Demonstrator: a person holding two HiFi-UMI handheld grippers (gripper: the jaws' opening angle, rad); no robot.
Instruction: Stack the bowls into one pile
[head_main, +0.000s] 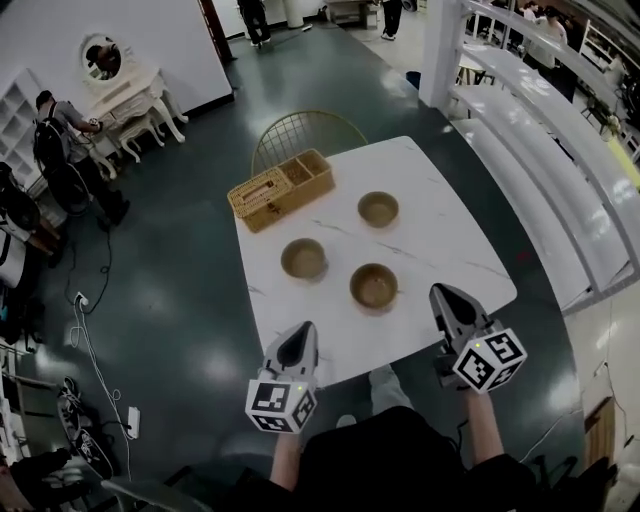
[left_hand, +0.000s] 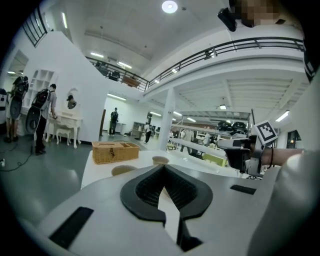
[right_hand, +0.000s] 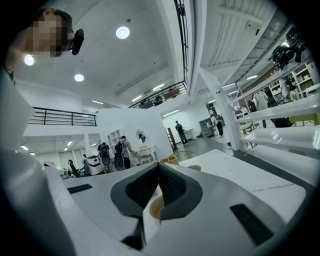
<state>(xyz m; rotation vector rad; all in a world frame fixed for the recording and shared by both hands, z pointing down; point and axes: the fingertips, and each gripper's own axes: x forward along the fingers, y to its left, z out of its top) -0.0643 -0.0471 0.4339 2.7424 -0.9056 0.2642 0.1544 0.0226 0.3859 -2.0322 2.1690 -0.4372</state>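
Note:
Three tan bowls stand apart on the white marble table (head_main: 450, 225): a far one (head_main: 378, 209), a left one (head_main: 303, 259) and a near one (head_main: 374, 287). My left gripper (head_main: 300, 333) hovers at the table's near edge, short of the left bowl, shut and empty. My right gripper (head_main: 443, 293) is over the near right edge, right of the near bowl, also shut and empty. In the left gripper view the jaws (left_hand: 162, 168) meet, with two bowls (left_hand: 123, 170) (left_hand: 160, 160) beyond. The right gripper view shows a bowl (right_hand: 156, 207) behind the closed jaws (right_hand: 159, 165).
A wicker basket (head_main: 280, 188) sits at the table's far left corner, with a gold wire chair (head_main: 300, 130) behind it. A white railing (head_main: 560, 130) runs along the right. People and a dressing table (head_main: 130, 105) stand far left.

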